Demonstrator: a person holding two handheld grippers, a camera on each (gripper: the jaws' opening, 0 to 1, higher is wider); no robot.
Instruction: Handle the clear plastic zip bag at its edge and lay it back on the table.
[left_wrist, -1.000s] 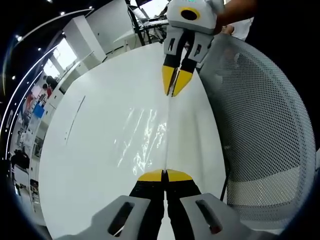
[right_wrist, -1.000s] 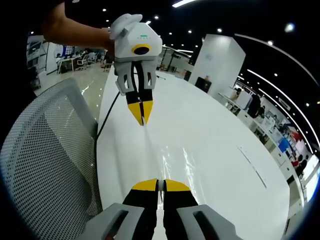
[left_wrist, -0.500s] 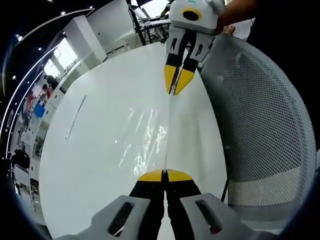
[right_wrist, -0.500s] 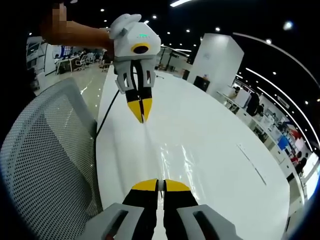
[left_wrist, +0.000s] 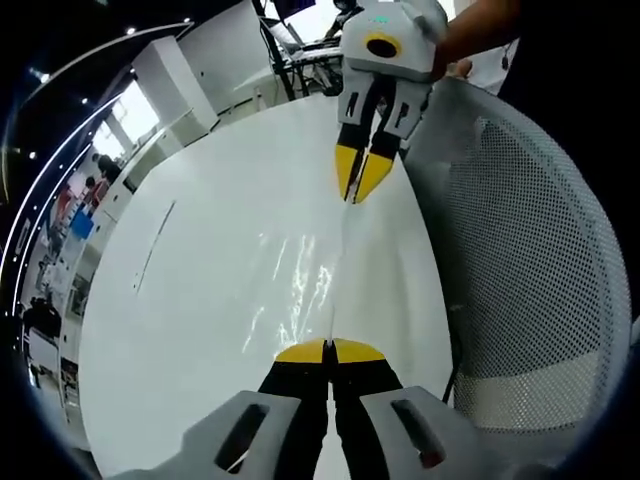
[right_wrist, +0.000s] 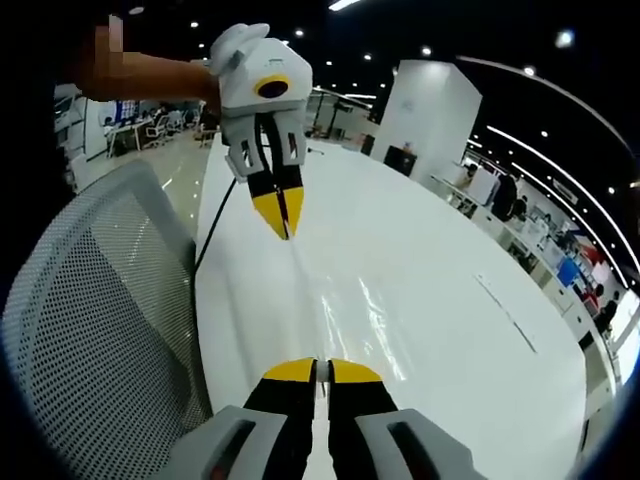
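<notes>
In the left gripper view, the left gripper rises from the bottom centre with its yellow tips pressed together on the near end of the bag. The bag is clear and glinting; its top edge runs as a thin taut line up the middle of the frame, and its body hangs to the left of that line over the white table. At the upper centre the right gripper points down, its tips pinched on the far end of the same edge. A mesh chair fills the right side. In the right gripper view, the right gripper sits at the bottom centre, tips closed on the bag edge, which stretches up to the left gripper at the upper left of centre, also closed on it. The bag's sheen lies right of the line, above the table. The chair takes the lower left.
</notes>
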